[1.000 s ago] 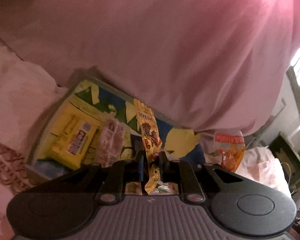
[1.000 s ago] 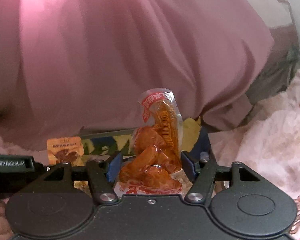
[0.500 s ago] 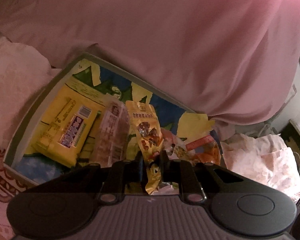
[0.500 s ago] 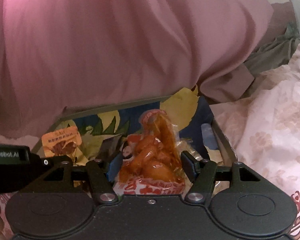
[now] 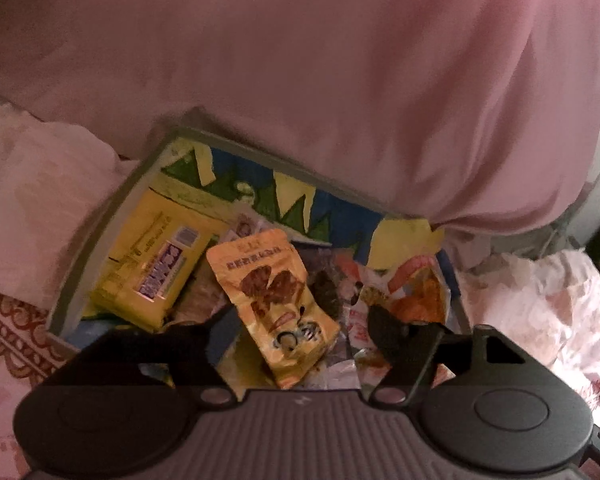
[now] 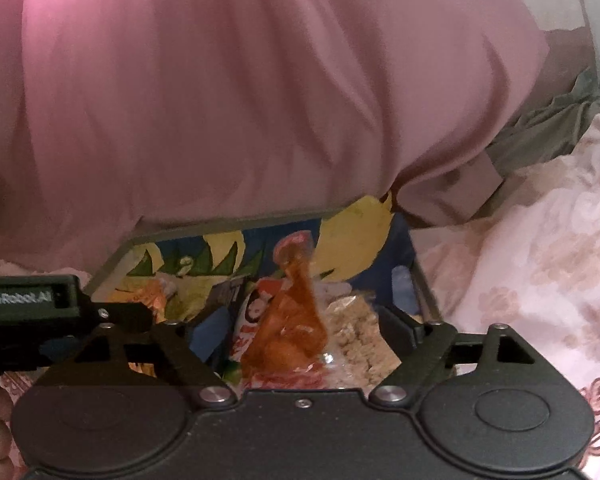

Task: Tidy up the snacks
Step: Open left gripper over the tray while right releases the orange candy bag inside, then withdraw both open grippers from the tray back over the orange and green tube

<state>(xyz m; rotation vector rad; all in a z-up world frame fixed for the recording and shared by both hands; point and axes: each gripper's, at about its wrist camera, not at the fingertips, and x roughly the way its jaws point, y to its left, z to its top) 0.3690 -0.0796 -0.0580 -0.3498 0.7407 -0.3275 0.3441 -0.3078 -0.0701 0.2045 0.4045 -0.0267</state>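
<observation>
both claws are spread wide over the tray (image 5: 100, 240), gripping nothing. left claw (image 5: 292, 332) has the orange pouch (image 5: 276, 300) lying loose in the tray, right claw (image 6: 300, 328) is over the red-orange snack pack (image 6: 292, 320), next to a yellow pack (image 5: 156, 268).

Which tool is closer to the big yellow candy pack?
Left. The left tool hangs open just beside the yellow candy pack; the right tool sits open across the box.

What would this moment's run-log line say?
left tool: open | right tool: open | orange pouch: in tray | red-orange packet: in tray | phase: release
</observation>
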